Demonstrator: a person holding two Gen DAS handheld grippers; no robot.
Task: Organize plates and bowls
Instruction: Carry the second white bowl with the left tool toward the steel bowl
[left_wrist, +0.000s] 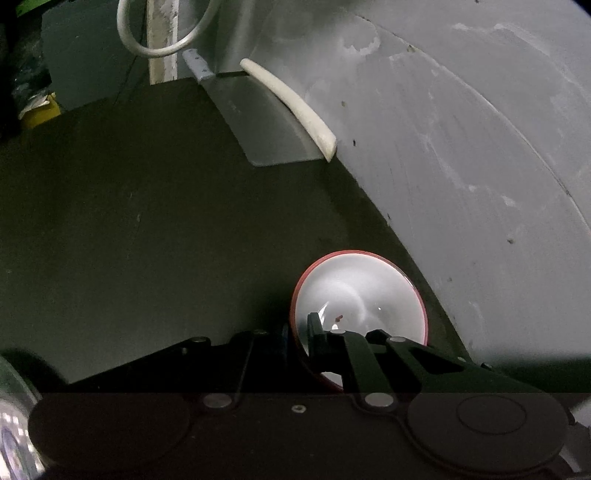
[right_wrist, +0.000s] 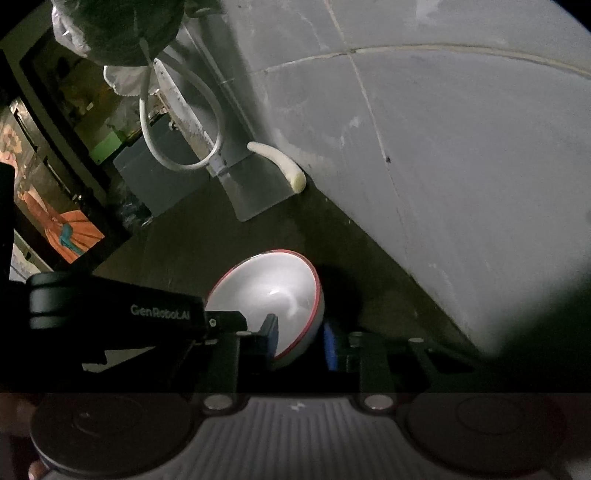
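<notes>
Bowl (left_wrist: 360, 291): white inside, red rim, tilted; rim clamped by left gripper (left_wrist: 301, 336) and right gripper (right_wrist: 299, 341) fingers, near table's wall edge.

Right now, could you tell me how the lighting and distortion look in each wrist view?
Left wrist view: dim overall, with the bowl the brightest thing; fisheye bends the wall into a curve. Right wrist view: equally dark, with a blurred shadow covering the lower right corner.

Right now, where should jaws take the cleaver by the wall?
Likely the cleaver by its handle, from above on the open left side. Its blade lies flat on the counter, leaving no edge to pinch, and a pale rod crowds its right edge.
</notes>
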